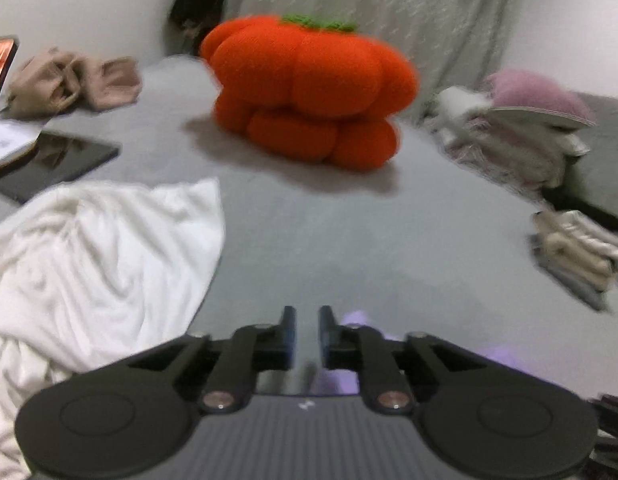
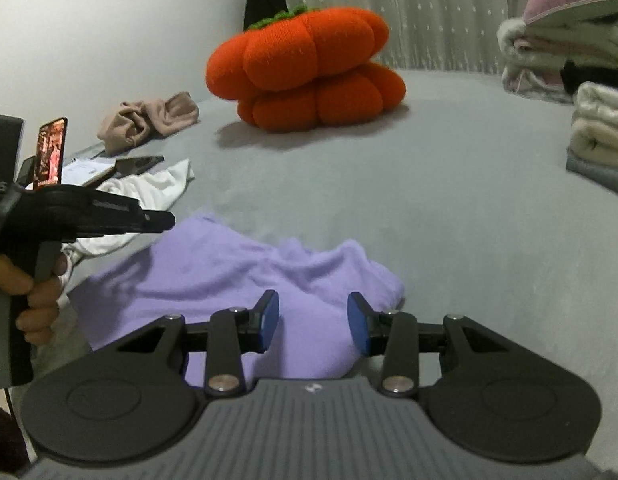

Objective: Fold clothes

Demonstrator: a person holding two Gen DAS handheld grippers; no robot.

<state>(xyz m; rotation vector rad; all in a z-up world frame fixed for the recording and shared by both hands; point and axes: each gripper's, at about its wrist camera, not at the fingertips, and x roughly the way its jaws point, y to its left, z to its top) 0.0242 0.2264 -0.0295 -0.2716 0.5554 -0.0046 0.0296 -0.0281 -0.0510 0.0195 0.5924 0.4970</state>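
Observation:
A lilac garment (image 2: 245, 280) lies crumpled on the grey bed, just beyond my right gripper (image 2: 313, 320), which is open and empty above its near edge. A sliver of the lilac garment (image 1: 357, 318) shows by my left gripper (image 1: 307, 334), whose jaws stand a narrow gap apart with nothing visible between them. The left gripper also shows from the side in the right wrist view (image 2: 165, 220), held in a hand. A crumpled white garment (image 1: 93, 264) lies left of the left gripper; it also shows in the right wrist view (image 2: 149, 192).
An orange pumpkin cushion (image 1: 309, 92) sits mid-bed. A beige garment (image 2: 149, 120) lies at the far left. Phones and a tablet (image 1: 57, 160) lie left. Stacks of folded clothes (image 2: 597, 136) stand right, with a pink hat (image 1: 537, 96) on a pile. Grey curtain behind.

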